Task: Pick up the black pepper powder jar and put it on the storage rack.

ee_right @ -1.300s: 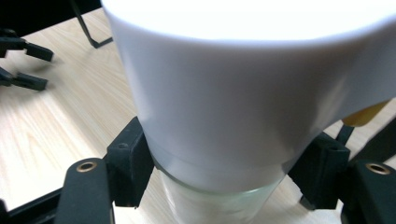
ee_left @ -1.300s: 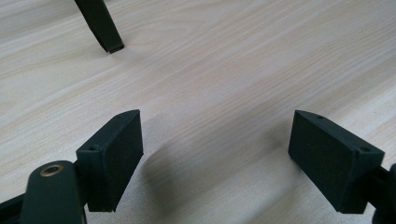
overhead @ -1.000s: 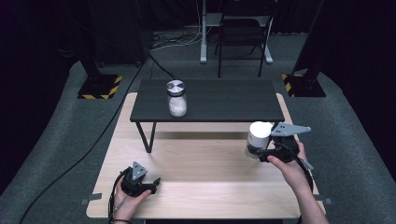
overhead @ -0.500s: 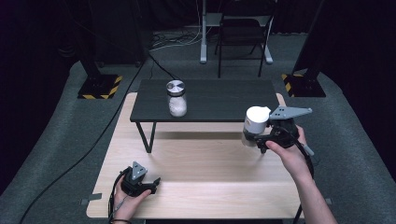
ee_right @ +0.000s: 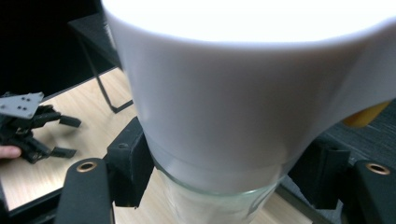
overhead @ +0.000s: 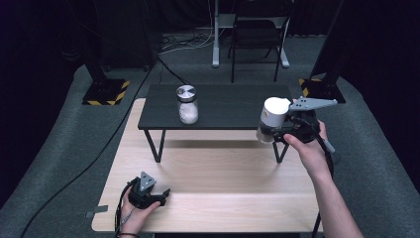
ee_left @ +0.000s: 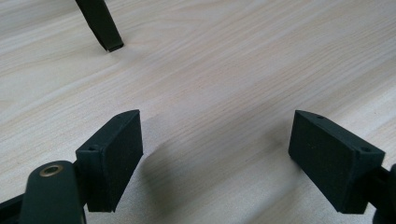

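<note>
Right gripper (overhead: 271, 130) above wooden table (overhead: 223, 173)

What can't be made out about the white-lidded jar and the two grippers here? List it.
- Jar contents: in the right gripper view the white lid blocks the glass, whose bottom is cut off by the frame edge; in the high view it is too small.
- Right gripper jaw pads: in the high view, hidden behind the jar.
- Left gripper jaws: in the high view, too small and dark to judge.
</note>
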Demonstrator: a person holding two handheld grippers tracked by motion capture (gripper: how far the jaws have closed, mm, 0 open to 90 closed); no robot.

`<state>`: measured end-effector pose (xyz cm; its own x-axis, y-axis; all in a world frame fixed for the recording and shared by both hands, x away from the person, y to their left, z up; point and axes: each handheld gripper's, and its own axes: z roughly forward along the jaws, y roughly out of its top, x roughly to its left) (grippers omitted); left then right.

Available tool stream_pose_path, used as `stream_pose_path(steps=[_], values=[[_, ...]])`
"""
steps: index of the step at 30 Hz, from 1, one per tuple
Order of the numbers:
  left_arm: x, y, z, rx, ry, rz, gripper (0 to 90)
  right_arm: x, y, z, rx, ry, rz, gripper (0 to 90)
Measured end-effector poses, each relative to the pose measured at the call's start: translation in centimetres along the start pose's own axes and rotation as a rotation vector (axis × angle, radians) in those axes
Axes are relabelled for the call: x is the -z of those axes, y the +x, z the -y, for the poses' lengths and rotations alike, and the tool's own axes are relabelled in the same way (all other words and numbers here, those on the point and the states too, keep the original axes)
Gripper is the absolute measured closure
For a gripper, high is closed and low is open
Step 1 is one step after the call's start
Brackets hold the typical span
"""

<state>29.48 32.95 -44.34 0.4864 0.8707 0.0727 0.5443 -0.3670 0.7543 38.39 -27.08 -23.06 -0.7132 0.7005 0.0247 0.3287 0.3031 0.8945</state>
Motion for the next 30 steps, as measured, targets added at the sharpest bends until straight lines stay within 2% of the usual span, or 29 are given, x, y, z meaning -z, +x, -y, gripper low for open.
stream_pose_path(steps=[5, 7, 9, 16, 24, 30], values=[[0.0, 0.0, 0.0, -0.003, 0.000, 0.000, 17.5, -0.8, -0.1, -0.5, -0.009, -0.005, 0.030, 30.0], [0.0, 0.0, 0.0, -0.001, 0.000, 0.001, 17.5, -1.1, -0.3, -0.7, -0.018, -0.011, 0.027, 30.0], [0.0, 0.0, 0.0, -0.001, 0.000, 0.001, 17.5, -1.5, 0.1, -1.0, -0.006, -0.008, 0.060, 30.0], [0.0, 0.0, 0.0, -0.002, 0.000, 0.002, 17.5, -2.5, -0.4, -1.5, -0.030, -0.024, 0.083, 30.0], [0.0, 0.0, 0.0, -0.003, 0.000, 0.003, 17.5, -3.7, -0.8, -1.9, -0.050, -0.038, 0.142, 30.0], [0.0, 0.0, 0.0, -0.002, -0.001, 0.002, 17.5, -4.5, -1.0, -1.9, -0.054, -0.031, 0.154, 29.9]])
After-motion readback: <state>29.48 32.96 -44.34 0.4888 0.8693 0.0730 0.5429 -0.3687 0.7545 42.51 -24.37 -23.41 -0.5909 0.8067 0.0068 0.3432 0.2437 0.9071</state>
